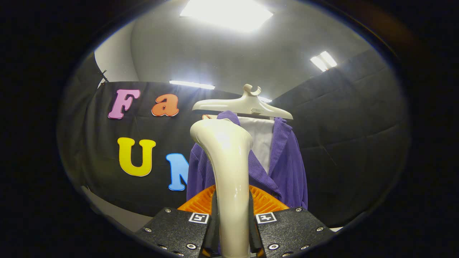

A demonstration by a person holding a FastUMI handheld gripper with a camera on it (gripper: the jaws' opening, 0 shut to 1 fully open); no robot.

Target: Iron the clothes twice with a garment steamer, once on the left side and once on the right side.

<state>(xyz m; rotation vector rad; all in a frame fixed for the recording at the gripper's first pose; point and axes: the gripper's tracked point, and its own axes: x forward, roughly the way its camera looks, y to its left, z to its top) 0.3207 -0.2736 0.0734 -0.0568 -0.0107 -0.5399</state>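
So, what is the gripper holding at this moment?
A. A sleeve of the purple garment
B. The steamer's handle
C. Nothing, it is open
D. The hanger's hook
B: the gripper is shut on the cream steamer handle, which rises between its fingers in front of the purple garment on the hanger.

Bright light comes from a big ceiling lamp (pixel 226 14) overhead and a smaller lamp (pixel 323 61) off to one side, and both glow so white they blur. The steamer handle (pixel 229 172) shines with white glare. The dark cloth wall (pixel 344 143) stays dim, and everything bends round toward the edges.
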